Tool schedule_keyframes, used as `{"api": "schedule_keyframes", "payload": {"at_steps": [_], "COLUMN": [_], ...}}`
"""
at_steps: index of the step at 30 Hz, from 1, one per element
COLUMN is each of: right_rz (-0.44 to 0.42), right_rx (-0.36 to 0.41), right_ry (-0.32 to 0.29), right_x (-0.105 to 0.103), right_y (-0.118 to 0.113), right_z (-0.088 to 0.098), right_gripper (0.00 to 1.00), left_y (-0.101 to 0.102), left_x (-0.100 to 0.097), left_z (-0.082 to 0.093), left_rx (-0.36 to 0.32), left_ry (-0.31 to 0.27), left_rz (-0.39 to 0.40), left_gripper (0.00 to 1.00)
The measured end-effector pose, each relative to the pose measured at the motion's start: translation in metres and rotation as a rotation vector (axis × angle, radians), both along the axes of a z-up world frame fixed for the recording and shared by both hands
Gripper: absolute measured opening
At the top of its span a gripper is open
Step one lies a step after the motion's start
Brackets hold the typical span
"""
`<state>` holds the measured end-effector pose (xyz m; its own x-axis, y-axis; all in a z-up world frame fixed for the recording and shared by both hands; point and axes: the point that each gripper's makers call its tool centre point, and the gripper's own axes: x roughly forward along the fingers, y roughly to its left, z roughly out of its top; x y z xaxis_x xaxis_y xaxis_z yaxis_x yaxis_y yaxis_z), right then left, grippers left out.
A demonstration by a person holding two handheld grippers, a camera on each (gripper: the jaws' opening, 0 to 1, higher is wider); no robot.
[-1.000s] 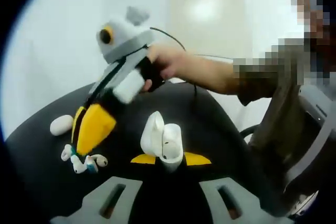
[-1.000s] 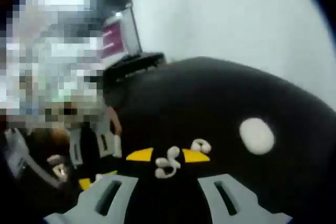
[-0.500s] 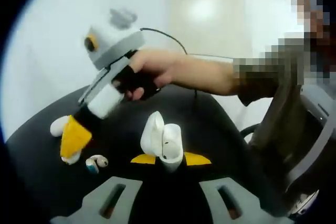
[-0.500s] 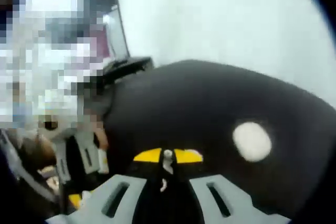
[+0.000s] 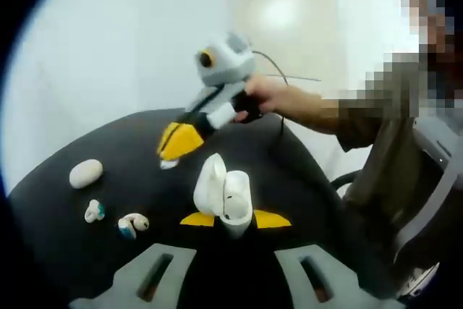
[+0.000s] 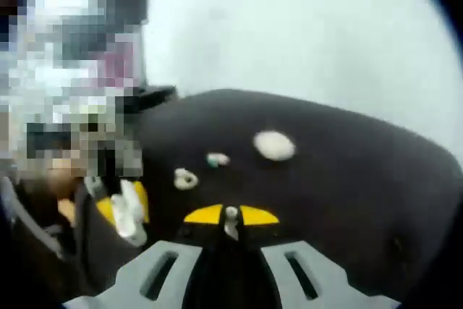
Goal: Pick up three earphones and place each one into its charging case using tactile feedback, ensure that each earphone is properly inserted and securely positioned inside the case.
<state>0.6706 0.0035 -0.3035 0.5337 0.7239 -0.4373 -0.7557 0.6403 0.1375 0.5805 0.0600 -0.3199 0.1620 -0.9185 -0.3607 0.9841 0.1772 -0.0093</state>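
My left gripper [image 5: 233, 219] is shut on an open white charging case [image 5: 226, 195], held upright with its lid tipped back to the left. My right gripper [image 5: 177, 142] hangs above the black table [image 5: 289, 171], just left of and behind that case, shut on a small white earphone [image 5: 168, 164]. In the right gripper view the same earphone [image 6: 231, 221] sits pinched between the yellow tips of my right gripper [image 6: 231, 215]. Two more earphones [image 5: 94, 210] [image 5: 132, 223] lie on the table at the left; they also show as earphones [image 6: 216, 159] [image 6: 185, 178] beyond the held one.
A closed white oval case [image 5: 85, 173] [image 6: 274, 145] lies near the table's far left edge. A person's hand and sleeve [image 5: 318, 110] reach in from the right. A grey chair [image 5: 434, 193] stands at the right of the table.
My right gripper has closed on one earphone from the cluster at the left, lifted it and carried it towards the open case. Two earphones stay on the table. The left gripper has not moved.
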Motion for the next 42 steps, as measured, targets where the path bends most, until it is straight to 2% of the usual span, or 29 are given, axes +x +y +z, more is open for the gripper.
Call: {"api": "schedule_keyframes", "payload": {"at_steps": [6, 9, 12, 14, 17, 20, 23, 27, 29, 32, 36, 38, 42], "right_rz": [-0.073, -0.079, -0.072, -0.07, -0.068, -0.023, 0.039, 0.117, 0.16, 0.218, 0.255, 0.268, 0.169], "right_rx": [0.105, 0.119, 0.186, 0.195, 0.165, 0.133, 0.09, -0.01, -0.03, -0.045, -0.069, -0.06, 0.055], "right_ry": [0.02, 0.047, 0.052, 0.04, 0.035, 0.029, -0.039, -0.14, -0.181, -0.209, -0.215, -0.213, -0.162], "right_x": [0.005, 0.005, 0.004, 0.003, 0.004, -0.006, -0.015, -0.027, -0.034, -0.045, -0.048, -0.048, -0.03], "right_y": [-0.004, -0.005, -0.011, -0.021, -0.032, -0.027, -0.017, -0.008, -0.003, 0.004, 0.01, 0.009, -0.006], "right_z": [-0.005, -0.008, 0.003, 0.008, 0.001, -0.009, -0.011, -0.012, -0.009, -0.009, -0.015, -0.013, 0.004], "right_gripper": [0.1, 0.14, 0.18, 0.18, 0.19, 0.19, 0.19, 0.19, 0.19, 0.18, 0.18, 0.18, 0.18], "left_y": [0.0, 0.0, 0.0, 0.0, 0.001, 0.0, 0.001, 0.001, 0.001, 0.001, 0.001, 0.001, 0.001], "left_x": [-0.001, -0.001, -0.001, -0.001, 0.0, -0.001, 0.0, 0.0, 0.001, 0.001, 0.001, 0.002, 0.001], "left_z": [0.0, -0.001, -0.001, -0.001, -0.001, -0.001, 0.0, 0.0, 0.0, 0.0, 0.0, 0.0, 0.0], "left_rx": [-0.003, -0.004, -0.005, -0.006, -0.006, -0.006, -0.007, -0.01, -0.01, -0.01, -0.01, -0.01, -0.01], "left_ry": [0.002, 0.004, 0.005, 0.006, 0.007, 0.009, 0.009, 0.012, 0.013, 0.012, 0.011, 0.008, 0.008], "left_rz": [0.001, 0.001, 0.0, 0.0, -0.002, -0.004, -0.003, -0.002, -0.002, -0.003, -0.002, 0.0, 0.0], "left_gripper": [0.14, 0.14, 0.14, 0.14, 0.14, 0.14, 0.14, 0.14, 0.14, 0.14, 0.14, 0.14, 0.14]}}
